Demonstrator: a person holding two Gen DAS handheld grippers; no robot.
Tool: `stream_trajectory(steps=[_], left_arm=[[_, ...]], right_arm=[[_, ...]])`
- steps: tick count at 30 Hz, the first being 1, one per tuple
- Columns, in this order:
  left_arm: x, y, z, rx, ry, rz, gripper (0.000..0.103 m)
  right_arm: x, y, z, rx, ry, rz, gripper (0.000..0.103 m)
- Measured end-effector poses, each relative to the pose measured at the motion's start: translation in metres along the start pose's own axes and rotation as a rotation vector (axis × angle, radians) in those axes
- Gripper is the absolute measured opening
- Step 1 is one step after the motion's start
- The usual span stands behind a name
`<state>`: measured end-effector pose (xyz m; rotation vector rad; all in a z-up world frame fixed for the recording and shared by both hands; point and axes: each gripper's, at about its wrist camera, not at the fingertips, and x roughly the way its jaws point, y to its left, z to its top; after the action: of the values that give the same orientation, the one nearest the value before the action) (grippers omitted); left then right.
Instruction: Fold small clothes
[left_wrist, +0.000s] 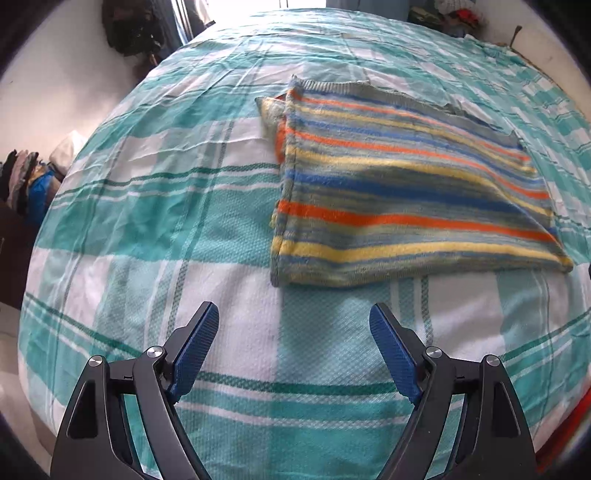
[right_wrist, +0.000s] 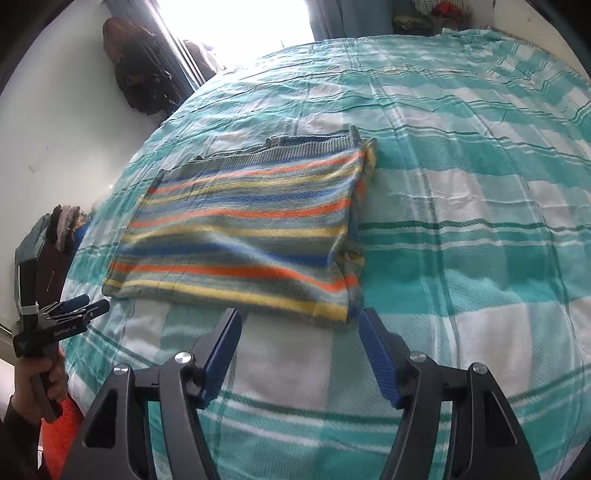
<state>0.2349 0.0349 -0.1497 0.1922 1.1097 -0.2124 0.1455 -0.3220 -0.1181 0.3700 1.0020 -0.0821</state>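
Nearest, left gripper (left_wrist: 293, 325) and right gripper (right_wrist: 299, 328): both spread wide, holding nothing, poised over the checked bed (left_wrist: 229, 332). Beyond, flat on the bed: striped knit garment (left_wrist: 406, 192), already folded, probably light, soft and limp, best pinched at a near corner or hem. Stripes and long axis run crosswise; ribbed edge faces away.

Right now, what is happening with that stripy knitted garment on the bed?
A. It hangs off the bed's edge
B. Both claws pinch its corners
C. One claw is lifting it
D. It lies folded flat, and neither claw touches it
D: the striped garment lies folded on the checked bedsheet, while the left gripper and right gripper stand open, short of it.
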Motion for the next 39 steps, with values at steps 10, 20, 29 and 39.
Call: stream_trajectory(steps=[10, 20, 29, 39], left_arm=[[-0.011, 0.002, -0.005, -0.008, -0.004, 0.019, 0.085], [-0.008, 0.001, -0.007, -0.007, 0.007, 0.016, 0.085], [0.009, 0.023, -0.009, -0.171, 0.031, -0.165, 0.085], [0.027, 0.041, 0.015, -0.314, -0.019, -0.304, 0.068]], right_arm=[[-0.004, 0.006, -0.024, 0.022, -0.012, -0.005, 0.066], [-0.004, 0.006, -0.044, 0.028, -0.002, -0.01, 0.066], [-0.004, 0.004, -0.051, 0.024, -0.003, -0.027, 0.066], [-0.006, 0.024, -0.033, -0.025, -0.02, -0.02, 0.066]])
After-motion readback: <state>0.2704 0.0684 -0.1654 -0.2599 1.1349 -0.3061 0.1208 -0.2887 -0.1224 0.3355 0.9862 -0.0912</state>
